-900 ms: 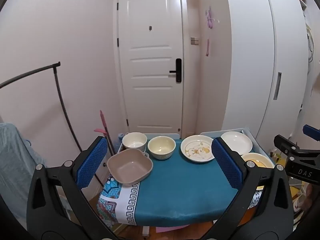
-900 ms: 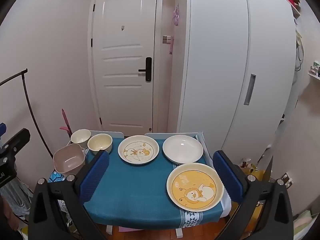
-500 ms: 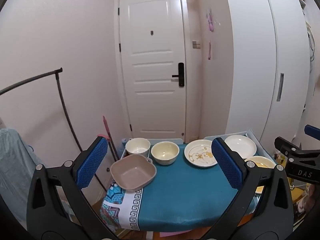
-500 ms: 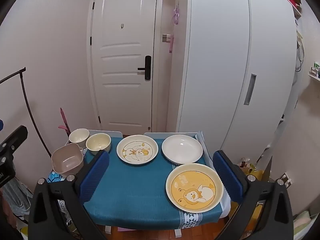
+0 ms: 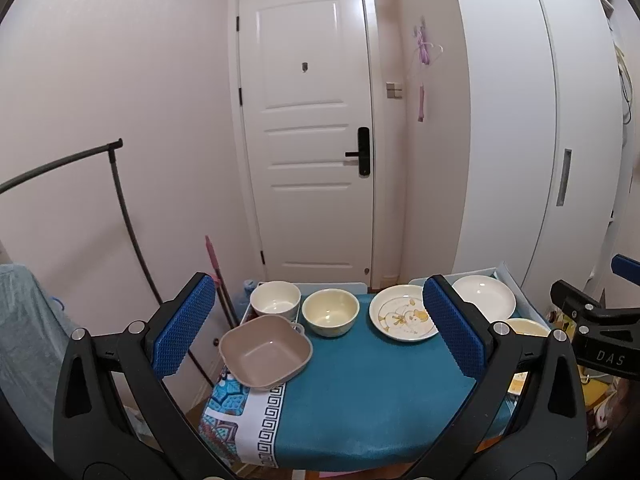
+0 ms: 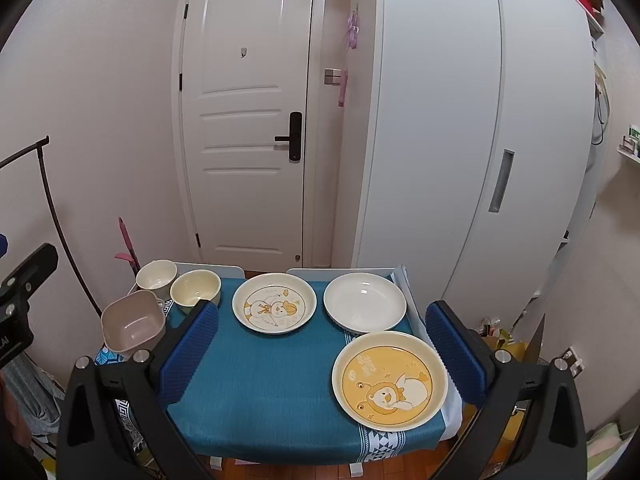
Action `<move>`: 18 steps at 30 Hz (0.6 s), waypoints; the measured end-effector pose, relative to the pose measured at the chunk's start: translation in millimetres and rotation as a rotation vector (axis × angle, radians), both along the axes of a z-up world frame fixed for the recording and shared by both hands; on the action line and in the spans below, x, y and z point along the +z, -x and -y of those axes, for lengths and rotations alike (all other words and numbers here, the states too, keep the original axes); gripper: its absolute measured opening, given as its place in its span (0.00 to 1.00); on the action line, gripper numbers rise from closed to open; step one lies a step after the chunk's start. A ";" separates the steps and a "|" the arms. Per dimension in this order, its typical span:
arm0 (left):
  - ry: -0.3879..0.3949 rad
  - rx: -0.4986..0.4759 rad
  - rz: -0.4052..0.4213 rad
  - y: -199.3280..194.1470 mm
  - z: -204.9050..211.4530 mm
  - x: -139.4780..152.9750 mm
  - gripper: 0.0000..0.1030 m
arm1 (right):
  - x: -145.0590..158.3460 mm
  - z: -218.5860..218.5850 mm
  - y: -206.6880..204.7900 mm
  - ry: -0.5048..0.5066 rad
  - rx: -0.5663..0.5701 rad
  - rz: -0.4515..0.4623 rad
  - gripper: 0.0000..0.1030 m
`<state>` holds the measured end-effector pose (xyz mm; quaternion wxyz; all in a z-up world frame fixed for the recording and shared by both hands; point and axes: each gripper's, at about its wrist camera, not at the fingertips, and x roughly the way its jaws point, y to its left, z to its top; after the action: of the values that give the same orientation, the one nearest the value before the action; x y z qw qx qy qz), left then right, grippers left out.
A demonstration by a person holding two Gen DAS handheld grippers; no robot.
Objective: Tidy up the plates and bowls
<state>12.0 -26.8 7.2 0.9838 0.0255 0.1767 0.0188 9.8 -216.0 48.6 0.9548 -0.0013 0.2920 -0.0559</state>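
A small table with a teal cloth [image 5: 360, 400] [image 6: 272, 392] holds three bowls at the left: a square tan bowl [image 5: 265, 352] [image 6: 133, 326], a white bowl [image 5: 275, 300] [image 6: 156, 275] and a cream bowl [image 5: 330, 312] [image 6: 195, 288]. A cartoon plate [image 5: 402, 318] [image 6: 274, 303], a plain white plate [image 5: 486, 297] [image 6: 365, 302] and a yellow plate [image 6: 390, 380] lie to the right. My left gripper [image 5: 320, 336] and right gripper [image 6: 320, 356] are open and empty, held above the table's near edge.
A white door [image 6: 248, 120] and a white wardrobe [image 6: 460, 140] stand behind the table. A black clothes rail [image 5: 120, 208] and a pink-handled mop [image 5: 214, 264] stand at the left. Bags and clutter [image 6: 500, 340] lie on the floor at the right.
Both grippers have drawn back and up a little from the table; the dishes look smaller and lower. Nothing on the table has moved.
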 end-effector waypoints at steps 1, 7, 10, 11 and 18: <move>-0.001 0.001 -0.002 -0.9 0.2 0.8 1.00 | -0.6 1.4 -0.5 -0.001 -0.001 0.001 1.00; 0.004 -0.003 -0.014 -5.3 -4.5 0.8 1.00 | -1.1 -1.0 -4.7 -0.005 0.001 -0.009 1.00; 0.008 0.005 -0.014 -6.3 -10.5 2.6 1.00 | -1.1 -3.1 -6.6 -0.005 0.006 -0.008 1.00; 0.006 0.007 -0.015 -7.0 -11.4 3.2 1.00 | -0.9 -2.5 -6.9 -0.007 0.005 -0.007 1.00; 0.006 0.023 -0.025 -9.7 -14.9 0.5 1.00 | -1.5 -2.7 -9.6 -0.016 0.006 -0.009 1.00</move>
<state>21.8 -11.9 7.8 0.9813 0.0207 0.1891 0.0295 19.3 -213.3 47.1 0.9537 0.0052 0.2965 -0.0505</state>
